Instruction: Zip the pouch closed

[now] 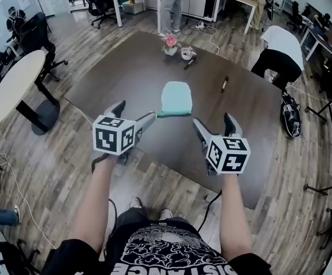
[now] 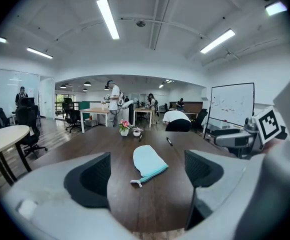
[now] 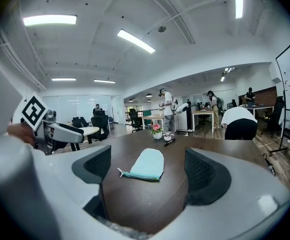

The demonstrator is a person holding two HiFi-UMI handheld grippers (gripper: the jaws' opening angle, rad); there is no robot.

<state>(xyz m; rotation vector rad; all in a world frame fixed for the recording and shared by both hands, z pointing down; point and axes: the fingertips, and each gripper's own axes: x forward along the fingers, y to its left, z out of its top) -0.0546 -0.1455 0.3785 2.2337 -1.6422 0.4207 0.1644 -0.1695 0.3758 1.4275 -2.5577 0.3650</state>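
A mint-green pouch (image 1: 176, 98) lies flat on the dark brown table (image 1: 126, 79), its zipper edge toward me and the zipper pull (image 2: 136, 183) at the left end. My left gripper (image 1: 134, 114) hovers over the table's near edge, just left of the pouch, open and empty. My right gripper (image 1: 214, 125) hangs to the pouch's near right, also open with nothing between its fingers. In the left gripper view the pouch (image 2: 149, 164) lies ahead between the wide jaws. It (image 3: 147, 165) shows the same way in the right gripper view, apart from the pads.
A pink flower pot (image 1: 170, 44), a small bowl (image 1: 188, 53) and two dark pens (image 1: 224, 83) lie farther back on the table. A person in white (image 1: 280, 50) bends at the table's far right corner. A round white table (image 1: 14, 85) stands to the left.
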